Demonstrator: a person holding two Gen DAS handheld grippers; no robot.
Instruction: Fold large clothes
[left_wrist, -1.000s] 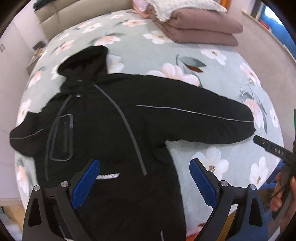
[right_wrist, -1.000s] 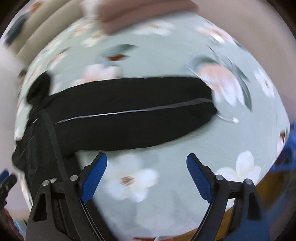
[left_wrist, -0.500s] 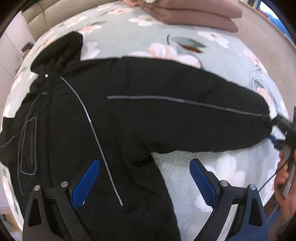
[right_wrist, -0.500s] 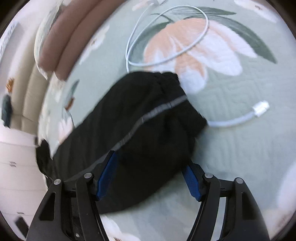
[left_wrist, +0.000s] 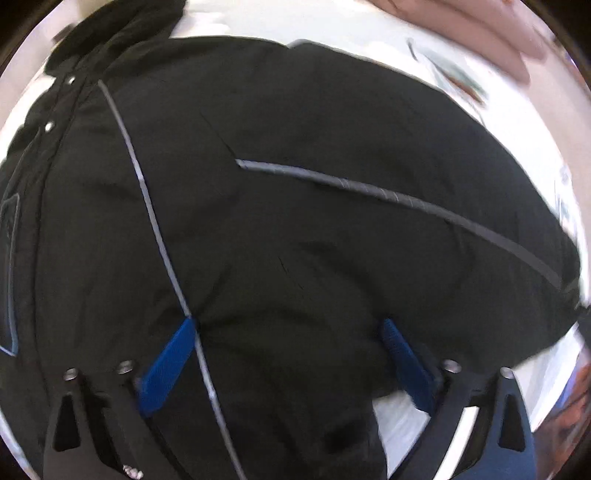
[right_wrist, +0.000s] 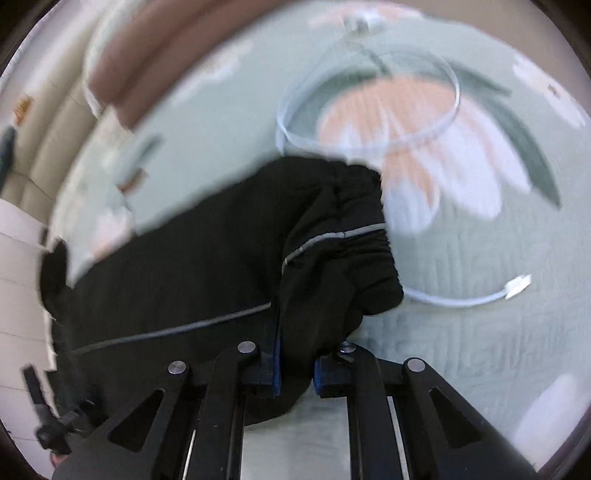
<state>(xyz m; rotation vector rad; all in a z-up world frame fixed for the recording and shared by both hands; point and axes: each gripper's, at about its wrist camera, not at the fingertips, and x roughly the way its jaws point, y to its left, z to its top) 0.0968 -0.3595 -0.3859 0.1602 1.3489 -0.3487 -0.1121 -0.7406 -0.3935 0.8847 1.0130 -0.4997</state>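
Observation:
A large black hooded jacket (left_wrist: 295, 221) with thin grey piping lies spread on the bed and fills the left wrist view. My left gripper (left_wrist: 288, 325) hovers close over it near the armpit, its blue fingers (left_wrist: 166, 365) wide apart and open, with fabric beneath them but not pinched. In the right wrist view the jacket's sleeve (right_wrist: 221, 277) runs left, and its cuff end is bunched up. My right gripper (right_wrist: 297, 369) has its jaws closing, and the pads press on the gathered cuff (right_wrist: 332, 258).
The jacket rests on a pale green floral bedspread (right_wrist: 480, 332). A white charging cable (right_wrist: 461, 299) loops just beyond the cuff. A folded pinkish-brown blanket (right_wrist: 155, 70) lies at the head of the bed, by a beige headboard (right_wrist: 44, 147).
The left gripper sank close to the jacket body, still open. The right gripper came down over the sleeve end and closed from wide open onto the cuff.

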